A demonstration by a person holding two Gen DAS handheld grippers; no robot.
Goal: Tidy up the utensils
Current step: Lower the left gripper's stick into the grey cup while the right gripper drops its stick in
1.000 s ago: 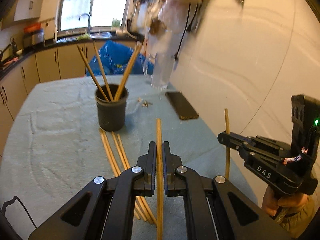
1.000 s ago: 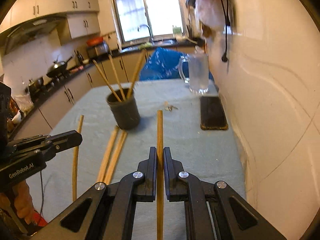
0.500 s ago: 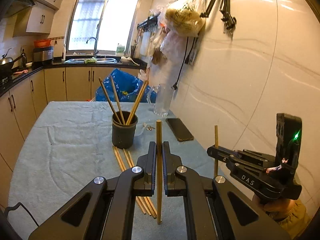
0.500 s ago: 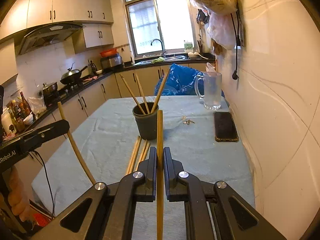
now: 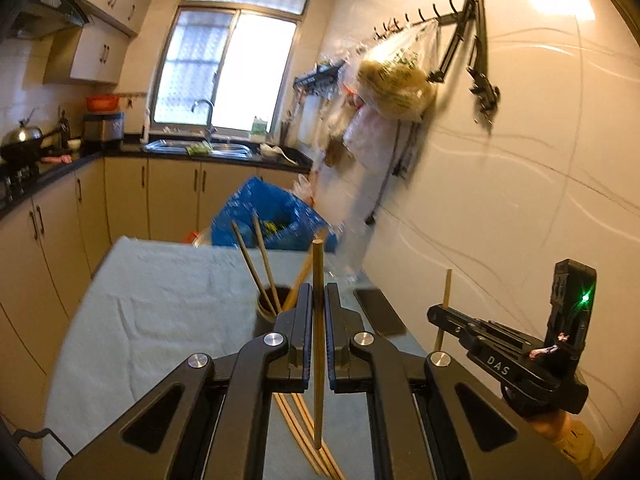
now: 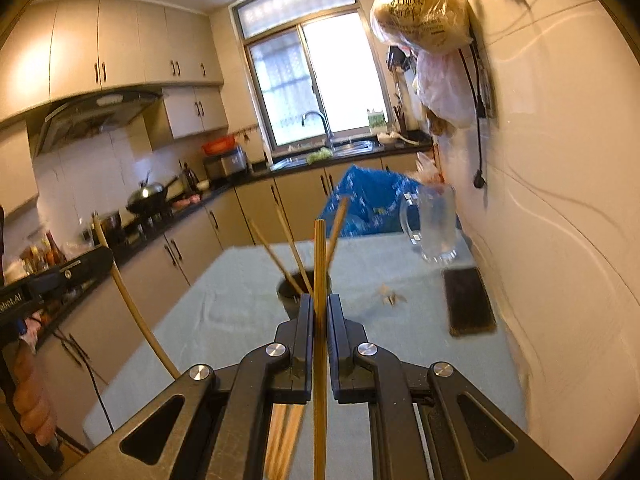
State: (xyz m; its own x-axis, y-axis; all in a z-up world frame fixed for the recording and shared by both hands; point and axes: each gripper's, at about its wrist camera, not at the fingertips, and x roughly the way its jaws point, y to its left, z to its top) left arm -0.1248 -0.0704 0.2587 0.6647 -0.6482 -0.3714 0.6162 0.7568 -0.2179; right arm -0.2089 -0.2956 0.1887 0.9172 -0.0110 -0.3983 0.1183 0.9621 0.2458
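The left gripper point(image 5: 318, 304) is clamped on one chopstick point(image 5: 318, 344), and the right gripper point(image 6: 320, 312) is clamped on another chopstick point(image 6: 319, 320). The dark cup point(image 6: 289, 290) w/ three sticks sits mid-frame, just past both tips. Step looks like carry-to-cup; next, each stick prob. needs tipping so its end drops in.
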